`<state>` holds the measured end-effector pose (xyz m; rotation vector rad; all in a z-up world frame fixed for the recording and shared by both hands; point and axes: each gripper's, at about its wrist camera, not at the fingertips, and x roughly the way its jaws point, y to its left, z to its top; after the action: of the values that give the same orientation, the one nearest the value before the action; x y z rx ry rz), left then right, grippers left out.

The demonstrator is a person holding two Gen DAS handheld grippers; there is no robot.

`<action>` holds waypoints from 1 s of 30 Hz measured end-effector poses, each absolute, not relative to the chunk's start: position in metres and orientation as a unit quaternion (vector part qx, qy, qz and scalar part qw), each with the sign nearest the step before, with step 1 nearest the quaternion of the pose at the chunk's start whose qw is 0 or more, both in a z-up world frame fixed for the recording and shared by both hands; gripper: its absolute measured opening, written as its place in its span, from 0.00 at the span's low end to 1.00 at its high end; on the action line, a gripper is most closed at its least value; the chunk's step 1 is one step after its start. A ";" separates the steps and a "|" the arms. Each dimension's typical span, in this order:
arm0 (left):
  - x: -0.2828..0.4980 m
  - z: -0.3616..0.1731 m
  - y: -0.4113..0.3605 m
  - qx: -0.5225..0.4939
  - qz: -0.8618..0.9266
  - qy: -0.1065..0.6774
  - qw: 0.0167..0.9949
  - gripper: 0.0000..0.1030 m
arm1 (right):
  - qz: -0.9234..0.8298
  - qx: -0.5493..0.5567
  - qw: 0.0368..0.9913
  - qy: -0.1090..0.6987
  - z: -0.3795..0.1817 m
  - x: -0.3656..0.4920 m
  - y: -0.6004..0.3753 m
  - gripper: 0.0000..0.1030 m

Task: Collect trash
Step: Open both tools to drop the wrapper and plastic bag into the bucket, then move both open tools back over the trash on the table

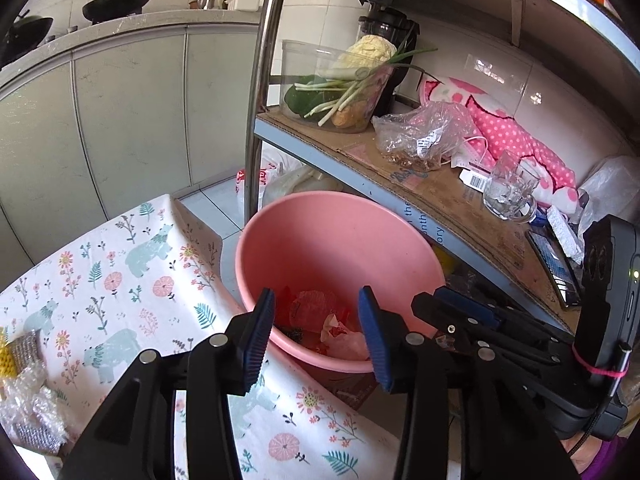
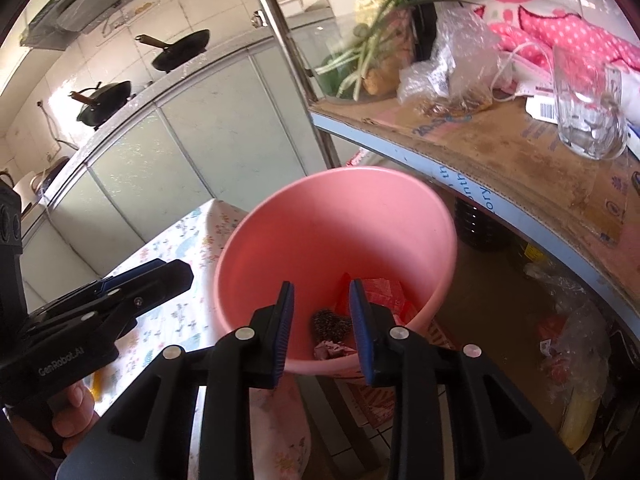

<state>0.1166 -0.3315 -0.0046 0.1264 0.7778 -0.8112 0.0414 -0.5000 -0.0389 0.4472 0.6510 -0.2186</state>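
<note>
Kitchen cabinets (image 1: pixel 132 120) line the far wall, with a cluttered shelf (image 1: pixel 440 200) on the right and a floral tablecloth (image 1: pixel 120 280) draped over a table on the near left. Between table and shelf stands a pink bucket (image 1: pixel 340 248), holding crumpled wrappers and paper trash (image 1: pixel 336 328) at its bottom. More trash, a wad of clear plastic wrap (image 1: pixel 28 404), lies on the cloth at the near left edge.

Both claws hang over the bucket's near rim, angled down into it. The left gripper (image 1: pixel 316 332) has its jaws moderately wide and empty; the right gripper (image 2: pixel 320 332) stands narrower, also empty, with a dark scouring pad (image 2: pixel 332 324) lying in the bucket below it. A hand (image 2: pixel 72 408) is visible on the left tool's handle.

The remaining plastic looks light, soft and crinkly, likely to slip or spring back; a pinch across its bunched middle would probably hold best.
</note>
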 end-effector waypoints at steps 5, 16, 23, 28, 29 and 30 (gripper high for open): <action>0.104 0.006 -0.315 0.063 -0.369 0.364 0.853 0.41 | -0.084 0.202 0.925 0.309 -0.027 0.030 -0.482 0.29; 0.064 0.022 -0.261 0.060 -0.337 0.352 0.871 0.42 | -0.032 0.184 0.931 0.315 -0.013 0.008 -0.433 0.29; 0.043 0.020 -0.218 0.047 -0.322 0.350 0.878 0.44 | 0.009 0.163 0.932 0.324 -0.009 0.000 -0.396 0.31; 0.028 0.009 -0.183 0.034 -0.306 0.355 0.883 0.46 | 0.050 0.141 0.929 0.339 -0.014 0.001 -0.364 0.36; 0.025 0.007 -0.177 0.032 -0.302 0.357 0.884 0.46 | 0.058 0.137 0.928 0.342 -0.015 0.002 -0.358 0.36; 0.023 0.005 -0.168 0.029 -0.296 0.357 0.885 0.47 | 0.068 0.132 0.926 0.346 -0.016 0.004 -0.351 0.36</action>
<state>0.0226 -0.1683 0.0051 0.0608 0.7435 -0.6154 0.0038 -0.3515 -0.0162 0.2708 0.7096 0.1387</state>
